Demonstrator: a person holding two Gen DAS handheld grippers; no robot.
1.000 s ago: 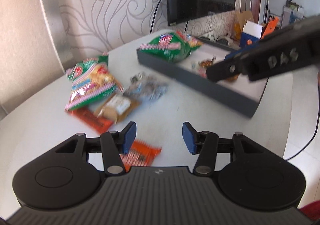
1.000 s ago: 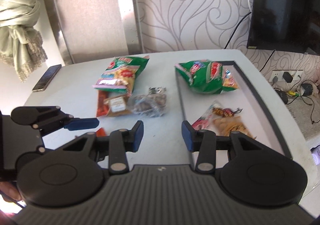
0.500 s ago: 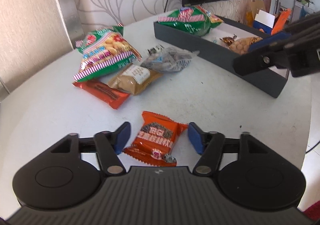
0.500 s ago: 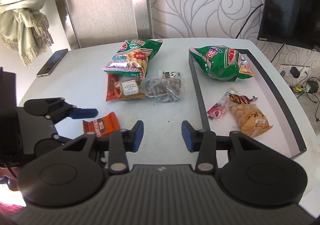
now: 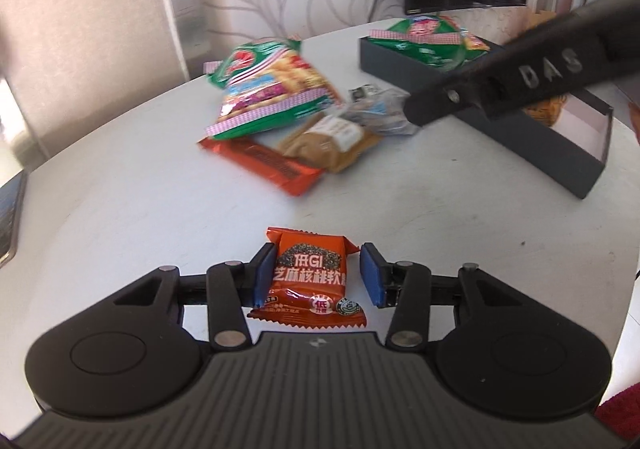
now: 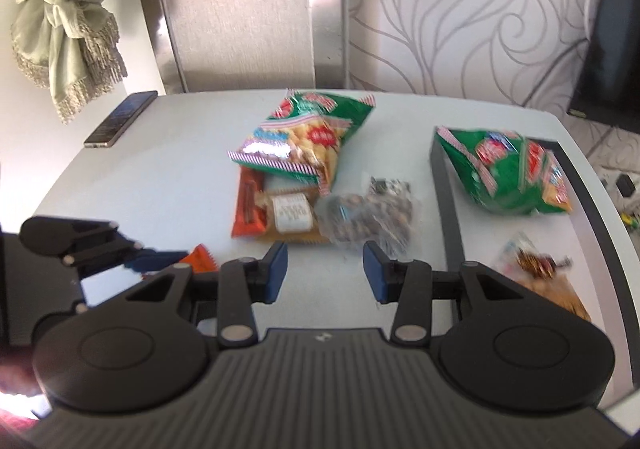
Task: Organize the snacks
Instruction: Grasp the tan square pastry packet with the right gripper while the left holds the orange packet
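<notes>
The small orange snack packet lies on the near table between the left gripper, whose jaws have just been closing, not yet squeezing. The right gripper is open and empty. Next, the packet is to be pinched and carried to the dark tray at the far right.

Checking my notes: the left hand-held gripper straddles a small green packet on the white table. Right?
Not quite: the packet between the left hand-held gripper pads is orange, not green, as the left wrist view shows. It does lie on the white table.
</notes>
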